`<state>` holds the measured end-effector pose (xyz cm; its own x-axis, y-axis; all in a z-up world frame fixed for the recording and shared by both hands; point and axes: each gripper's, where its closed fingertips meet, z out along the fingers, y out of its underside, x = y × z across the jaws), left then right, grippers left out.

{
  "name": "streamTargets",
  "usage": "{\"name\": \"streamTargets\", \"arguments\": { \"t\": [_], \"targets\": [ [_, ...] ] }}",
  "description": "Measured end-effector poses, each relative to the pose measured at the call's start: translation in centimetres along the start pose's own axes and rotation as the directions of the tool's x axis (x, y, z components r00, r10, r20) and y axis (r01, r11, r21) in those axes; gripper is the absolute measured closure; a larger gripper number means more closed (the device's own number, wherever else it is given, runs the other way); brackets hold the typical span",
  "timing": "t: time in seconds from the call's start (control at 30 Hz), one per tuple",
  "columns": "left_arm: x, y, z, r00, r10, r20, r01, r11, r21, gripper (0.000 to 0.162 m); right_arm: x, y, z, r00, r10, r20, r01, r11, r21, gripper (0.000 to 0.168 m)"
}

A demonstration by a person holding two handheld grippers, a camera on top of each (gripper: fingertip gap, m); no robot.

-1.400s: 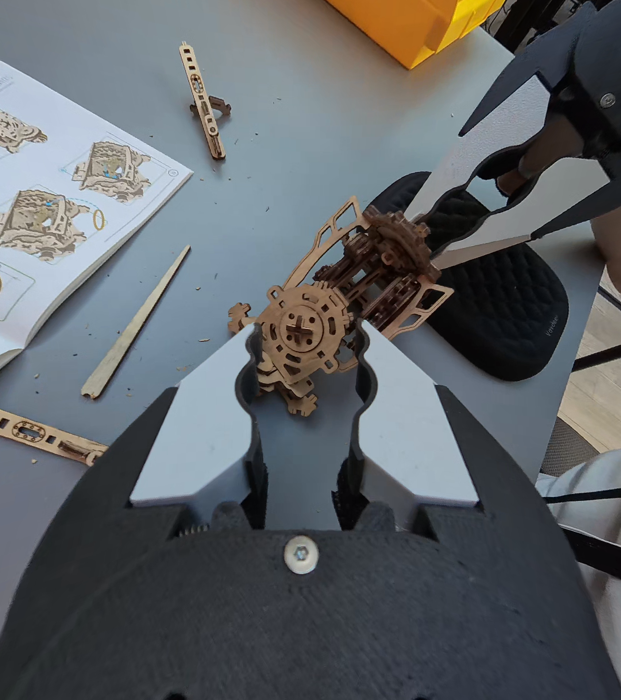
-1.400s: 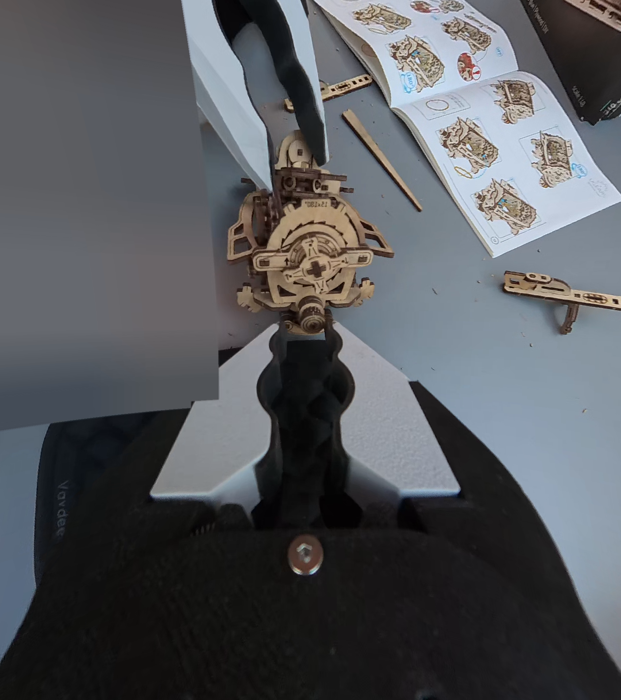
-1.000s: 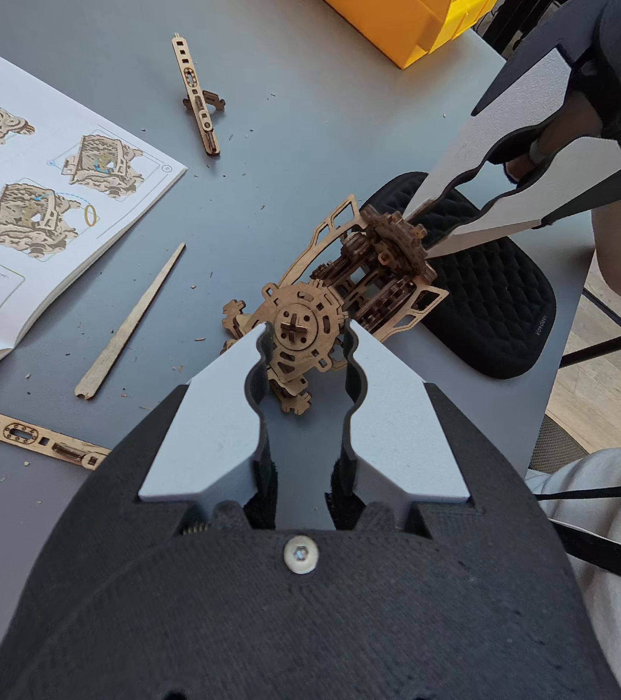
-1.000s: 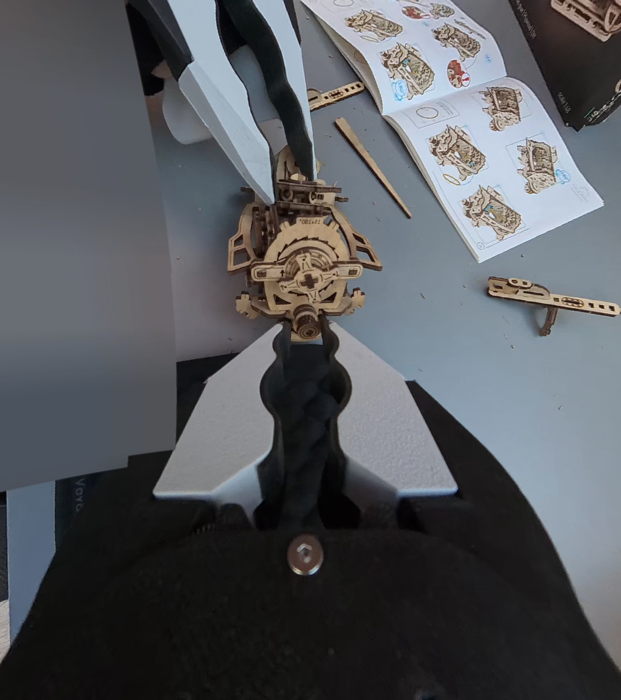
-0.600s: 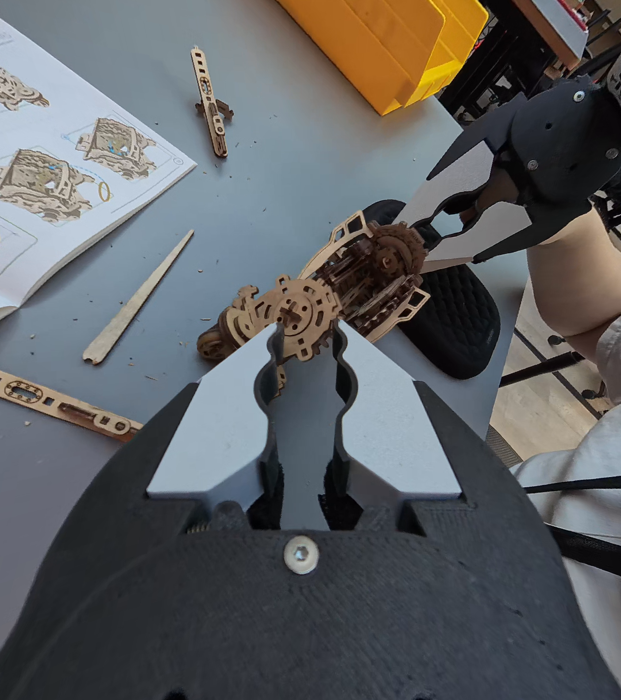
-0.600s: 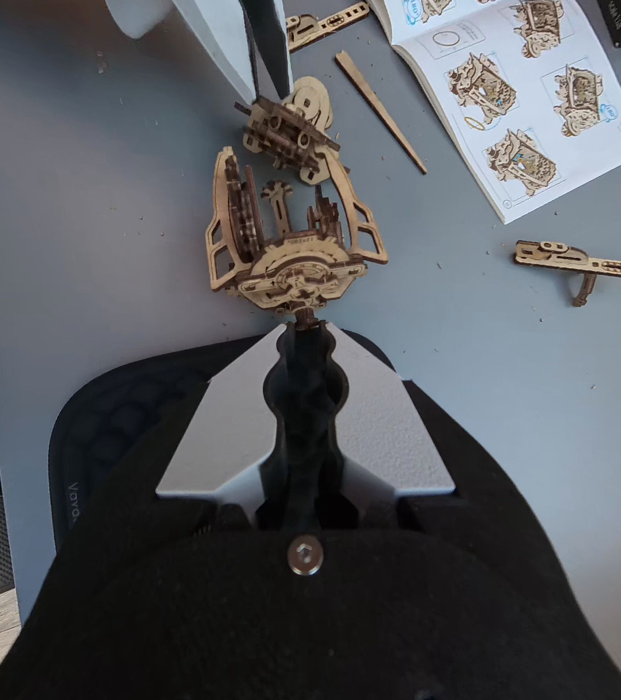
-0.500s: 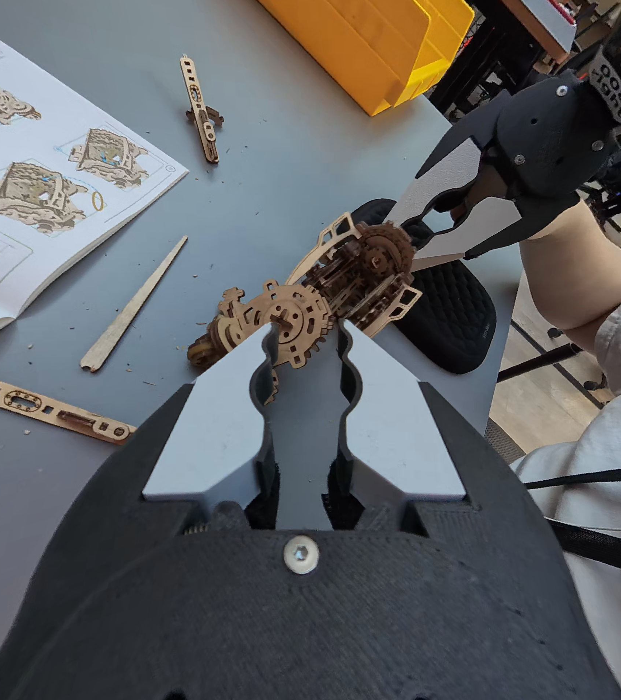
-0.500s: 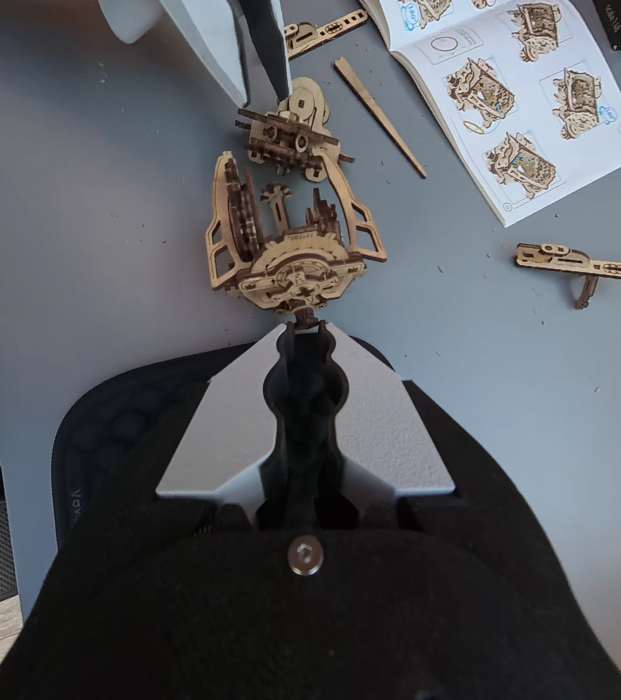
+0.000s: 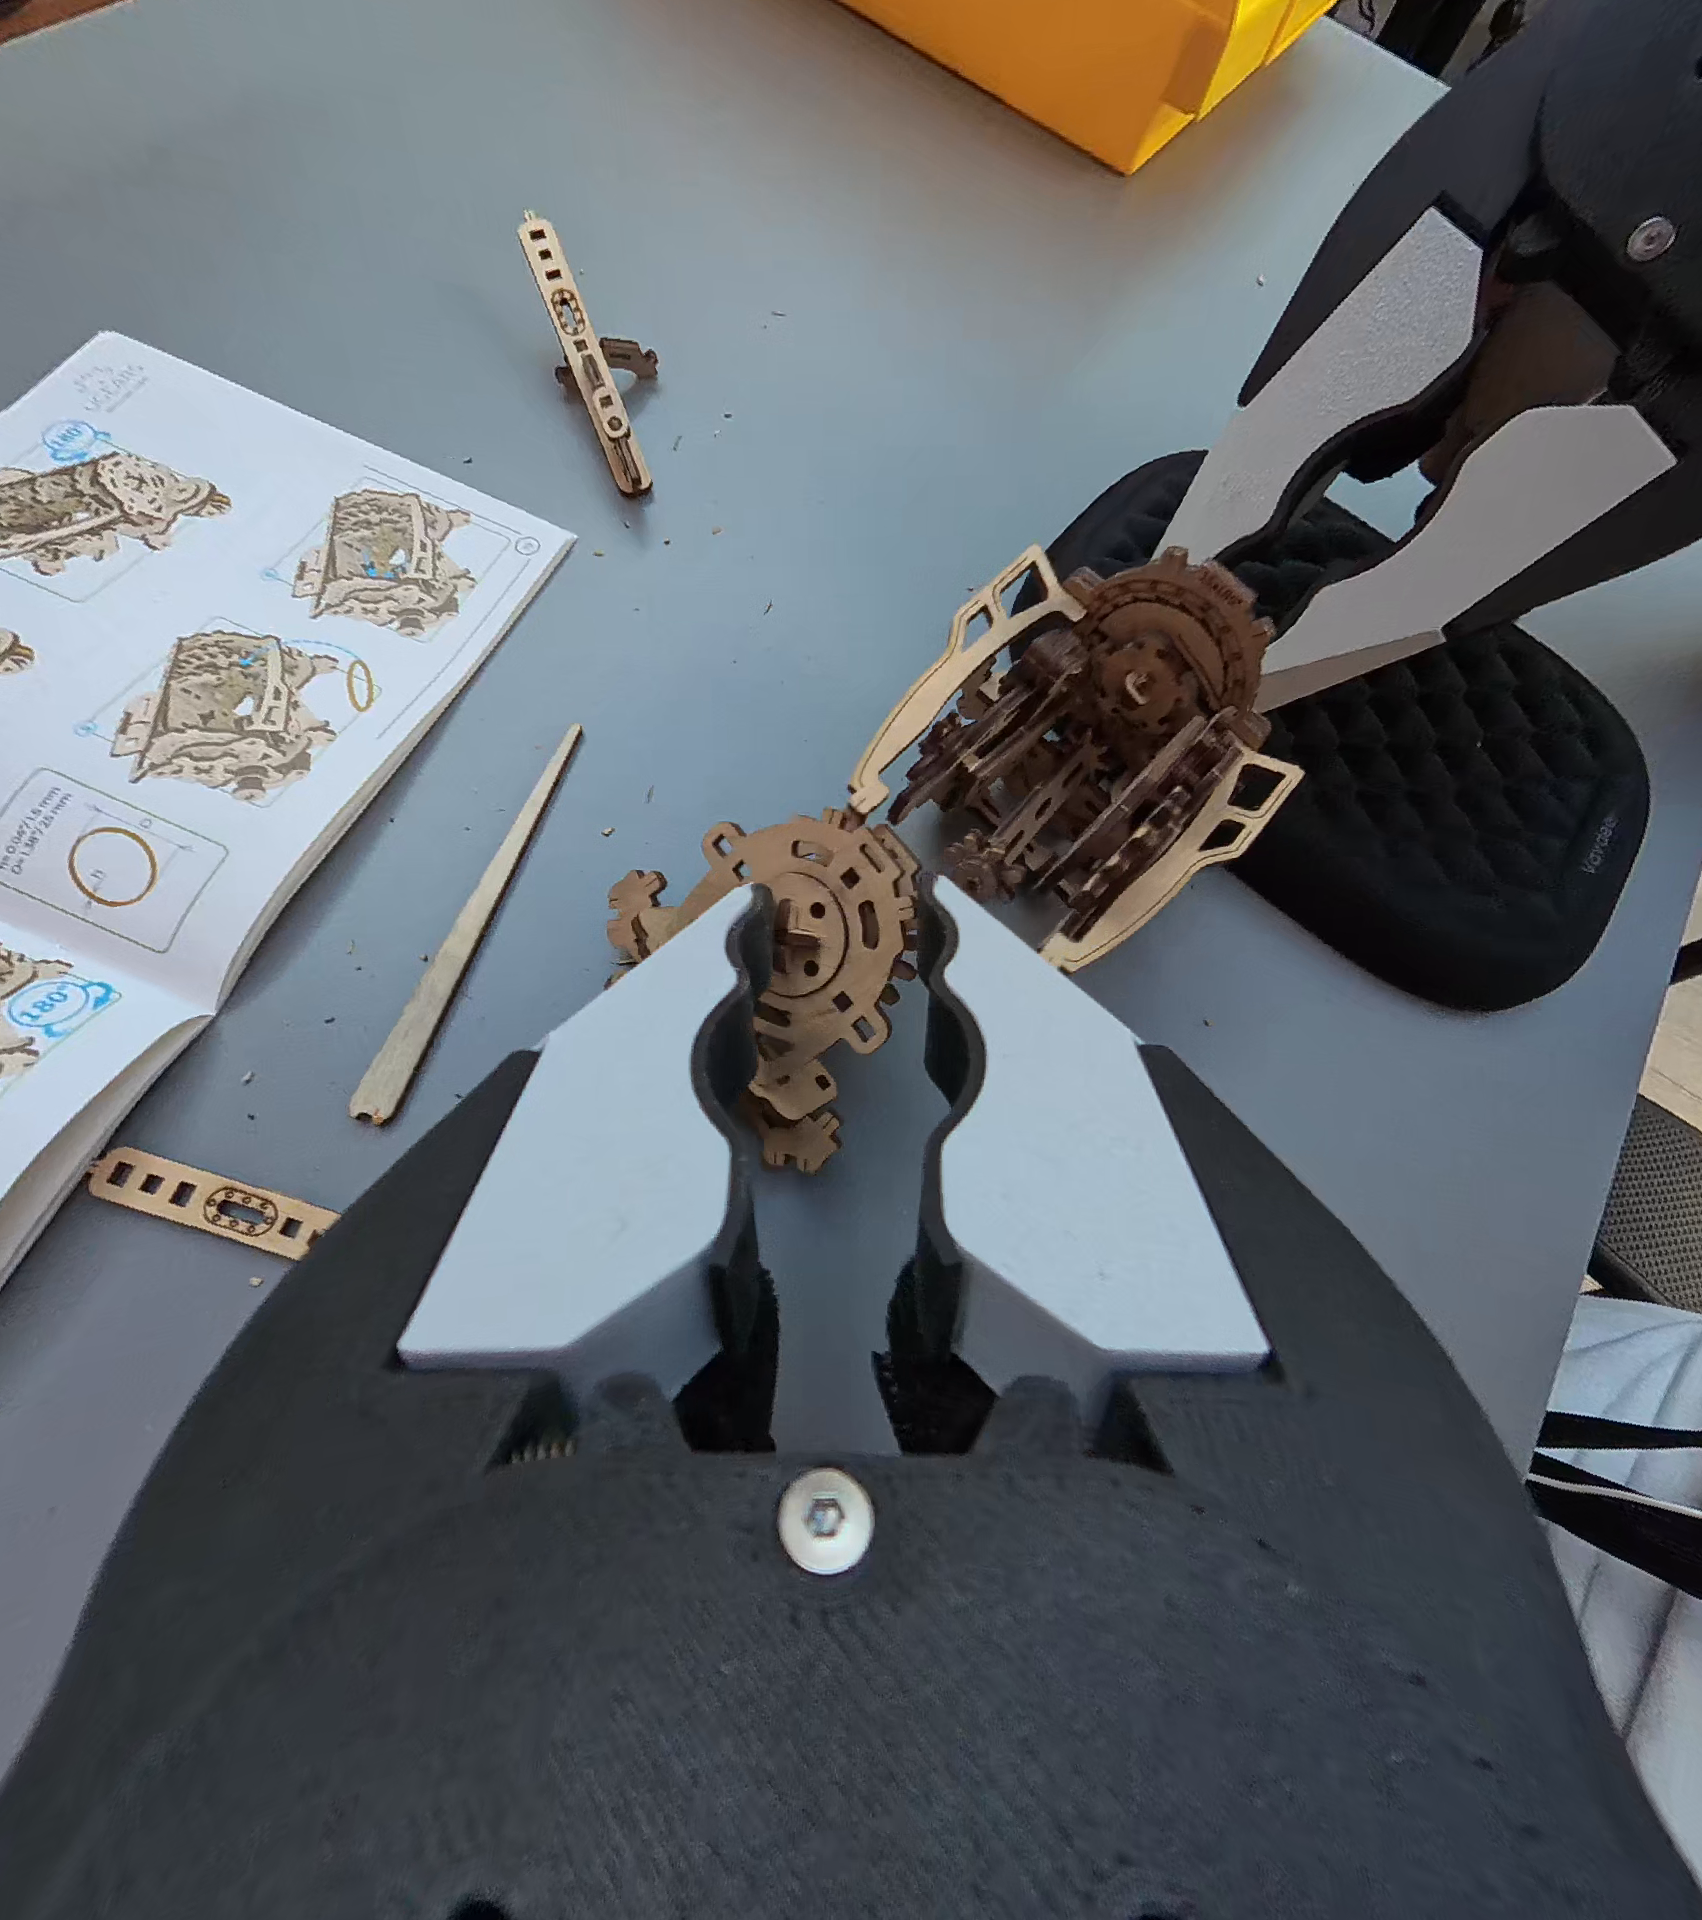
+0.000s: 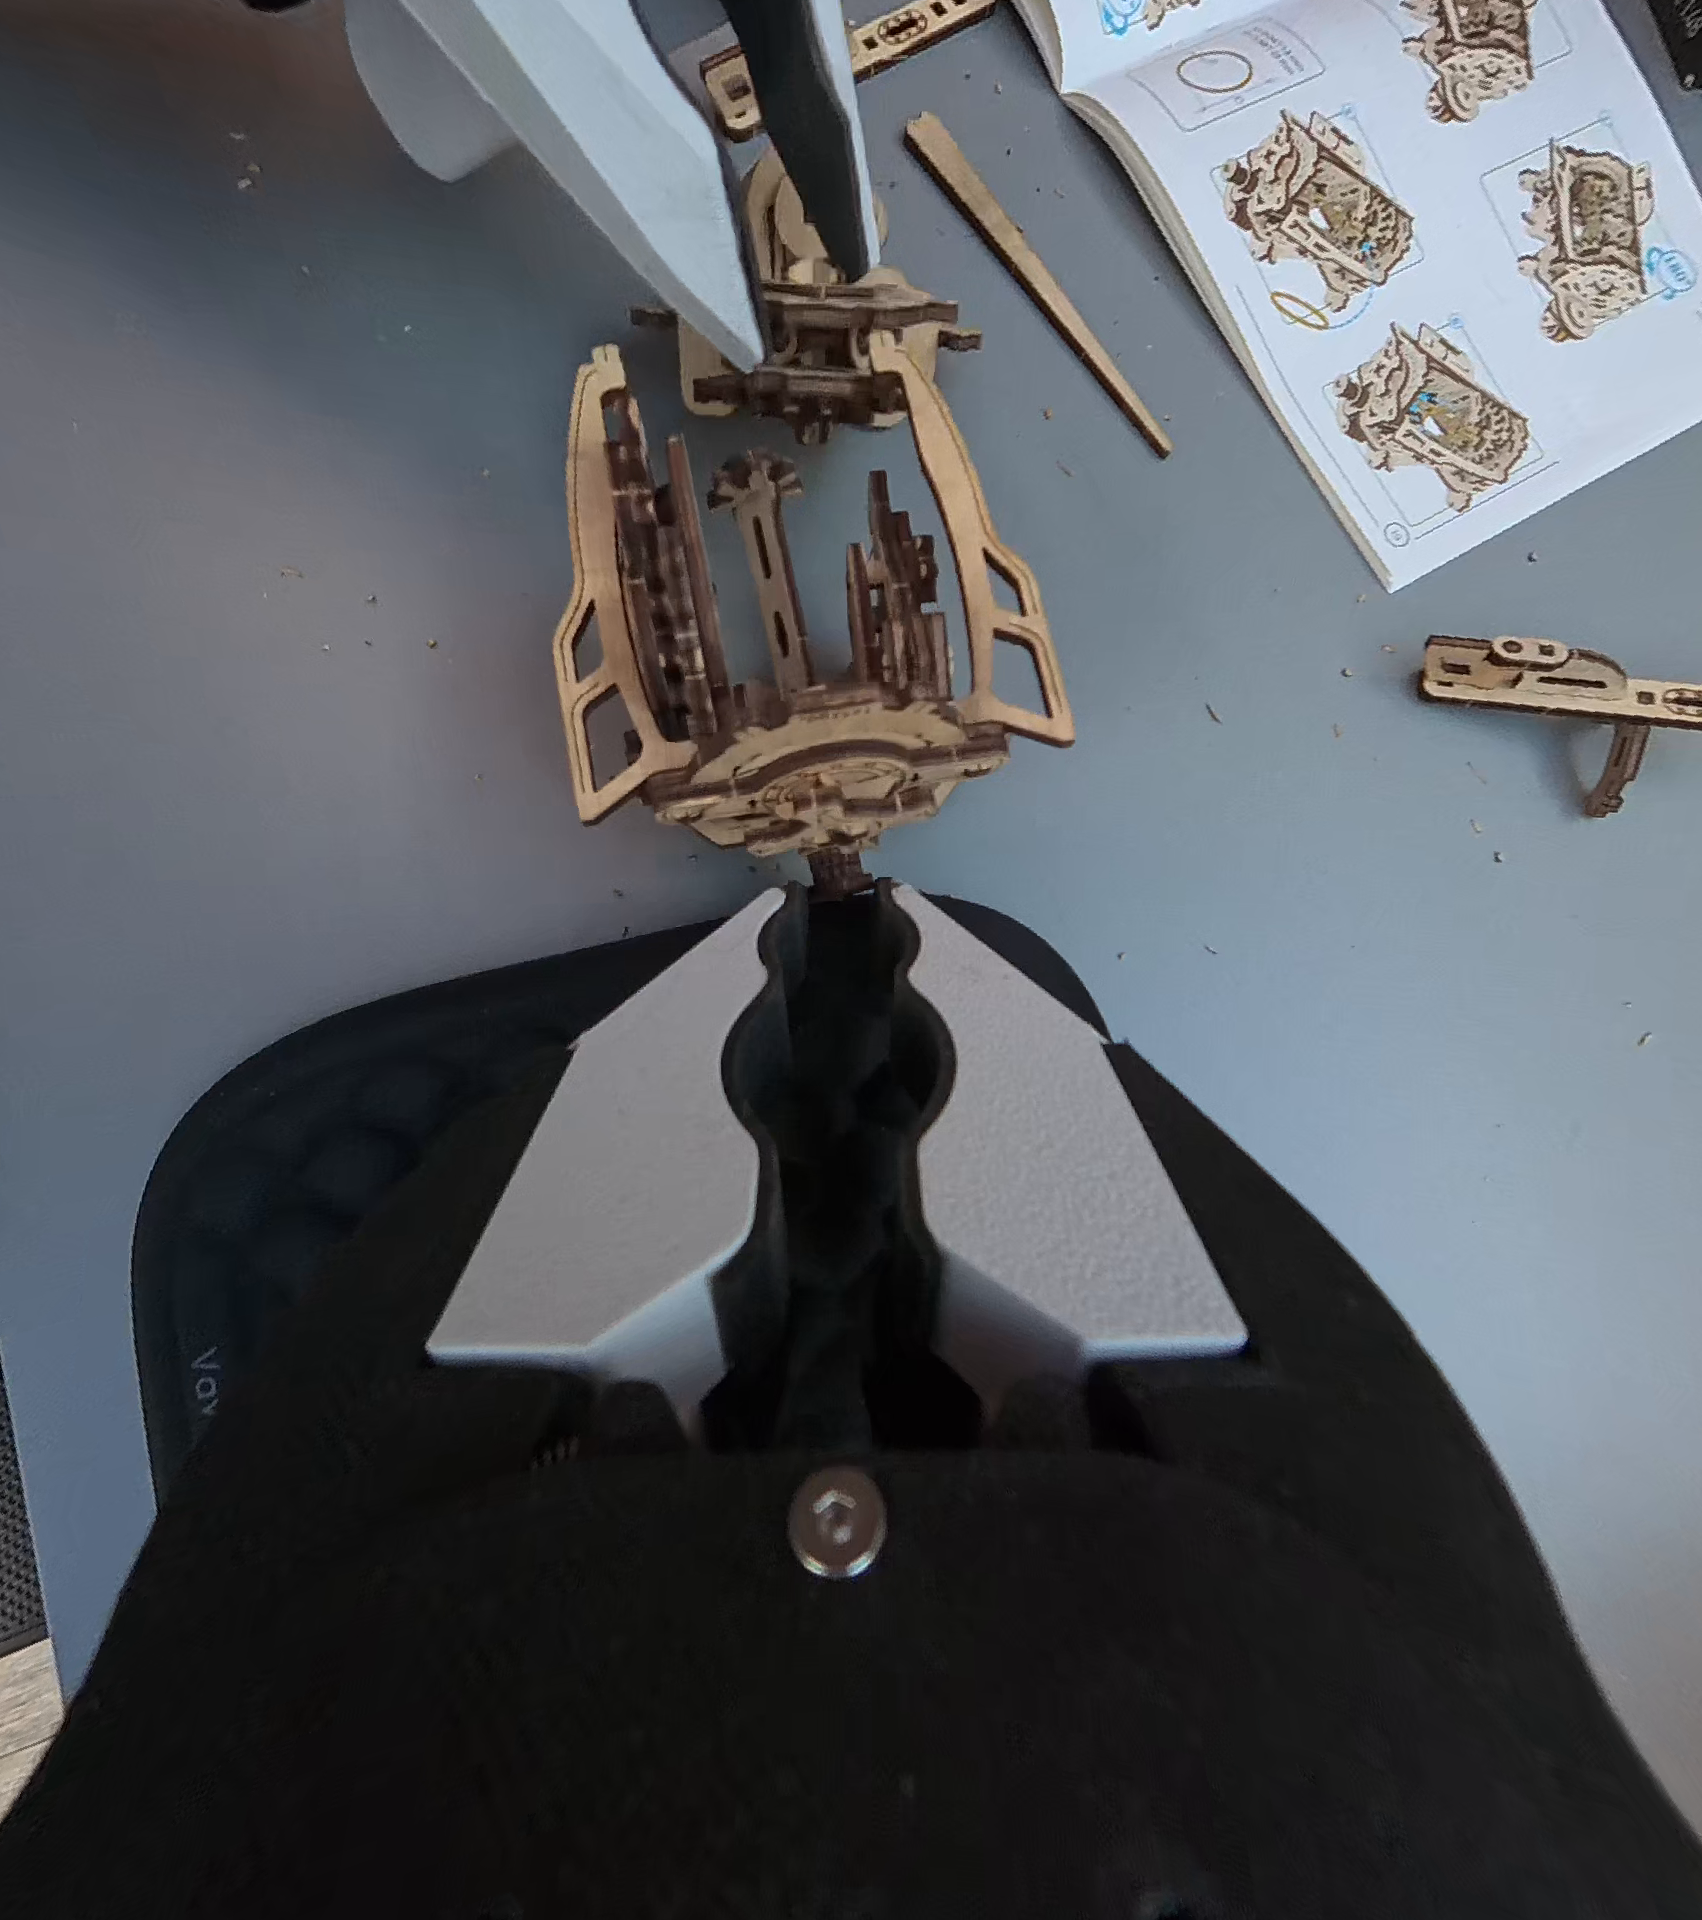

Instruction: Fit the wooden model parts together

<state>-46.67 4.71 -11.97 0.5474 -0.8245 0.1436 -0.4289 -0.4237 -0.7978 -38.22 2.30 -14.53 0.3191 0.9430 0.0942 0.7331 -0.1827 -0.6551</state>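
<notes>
Both grippers are being kept clamped: left gripper [image 9: 831, 925] on the gear plate [image 9: 816, 935], right gripper [image 10: 839, 894] on the frame's [image 10: 805, 623] knob; misaligned pegs could be snapped.

Laser-cut plywood model [image 10: 805, 623], pale faces, dark scorched edges. Matt grey table [image 9: 826, 416], dusted with wood crumbs. Glossy paper booklet [image 9: 151, 675]. Bare wooden stick [image 9: 473, 925]. Quilted black fabric pad [image 9: 1449, 810]. Rough black printed plastic on left gripper [image 9: 836, 914], smooth grey fingers [image 9: 1065, 1122], shiny metal screw [image 9: 824, 1521]. Glossy yellow plastic bin [image 9: 1117, 62].
</notes>
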Motion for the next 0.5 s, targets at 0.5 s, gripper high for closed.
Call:
{"name": "streamTargets", "arguments": {
  "t": [0.5],
  "targets": [
    [-2.6,-1.2,-4.3,0.8,-0.477,-0.364,0.554,0.819,0.146,0.138,-0.9,-1.4,1.3,0.998,0.064,0.01,-0.065,0.996,0.061,0.156]
  ]
}}
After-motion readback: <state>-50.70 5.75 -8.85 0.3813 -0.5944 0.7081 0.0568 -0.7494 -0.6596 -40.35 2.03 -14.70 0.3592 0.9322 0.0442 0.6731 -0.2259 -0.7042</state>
